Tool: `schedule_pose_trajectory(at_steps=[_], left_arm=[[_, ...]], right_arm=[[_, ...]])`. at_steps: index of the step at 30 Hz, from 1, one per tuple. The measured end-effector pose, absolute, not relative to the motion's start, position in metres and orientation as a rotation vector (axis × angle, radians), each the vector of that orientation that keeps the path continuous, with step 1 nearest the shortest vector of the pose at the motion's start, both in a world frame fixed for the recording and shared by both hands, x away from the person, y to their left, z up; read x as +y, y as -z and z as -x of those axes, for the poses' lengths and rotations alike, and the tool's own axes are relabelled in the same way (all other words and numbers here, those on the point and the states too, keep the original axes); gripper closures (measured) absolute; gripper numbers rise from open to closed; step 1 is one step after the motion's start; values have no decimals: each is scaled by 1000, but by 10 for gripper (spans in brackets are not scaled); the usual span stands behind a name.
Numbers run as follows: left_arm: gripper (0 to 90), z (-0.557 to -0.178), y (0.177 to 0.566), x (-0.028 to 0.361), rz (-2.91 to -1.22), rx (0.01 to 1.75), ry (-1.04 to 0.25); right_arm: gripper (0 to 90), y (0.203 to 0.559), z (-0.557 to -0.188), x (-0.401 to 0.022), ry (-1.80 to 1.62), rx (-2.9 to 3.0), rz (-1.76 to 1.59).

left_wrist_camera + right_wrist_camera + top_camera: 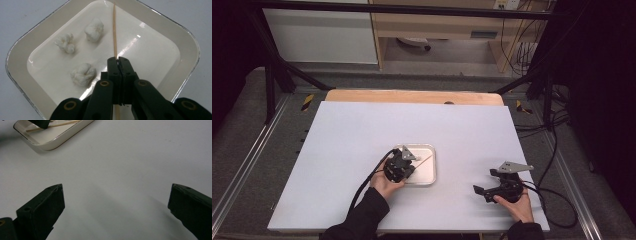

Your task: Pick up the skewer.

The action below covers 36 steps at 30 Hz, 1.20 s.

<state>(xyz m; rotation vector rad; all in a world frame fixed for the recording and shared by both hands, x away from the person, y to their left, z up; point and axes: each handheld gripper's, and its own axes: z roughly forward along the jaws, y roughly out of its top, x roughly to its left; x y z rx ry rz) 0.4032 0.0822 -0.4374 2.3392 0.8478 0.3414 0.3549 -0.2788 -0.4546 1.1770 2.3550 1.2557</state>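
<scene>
Wooden stick (115, 30) — far end cut off by the top edge, near end hidden behind the left gripper (118, 60). Tray (53, 138) — cropped at the frame's top.

A white table (362, 130) stands on grey carpet (242, 130). A wooden strip (412, 96) runs along the table's far edge. Beyond the table: a white panel (319, 35) at left, a wooden shelf unit (437, 30) at centre, cables (524, 50) at right. Black frame posts (272, 75) flank the table.
</scene>
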Motion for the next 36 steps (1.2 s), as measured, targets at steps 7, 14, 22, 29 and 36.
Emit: schedule_pose_trajectory(at_steps=[7, 14, 22, 29, 36], left_arm=[[888, -402, 432, 85, -2310, 823, -335], [888, -400, 423, 91, -2298, 799, -332], [888, -393, 408, 92, -2312, 717, -316], [888, -386, 397, 86, -2324, 656, -291], [888, -382, 390, 71, -2360, 594, -277]], right_arm=[[13, 454, -355, -279, -1259, 2352, -1172], [7, 453, -354, -278, -1274, 2355, -1125], [9, 447, -352, -270, -1197, 2358, -1026], [19, 435, -350, -259, -1137, 2353, -906], [39, 427, -346, -248, -1027, 2365, -765]])
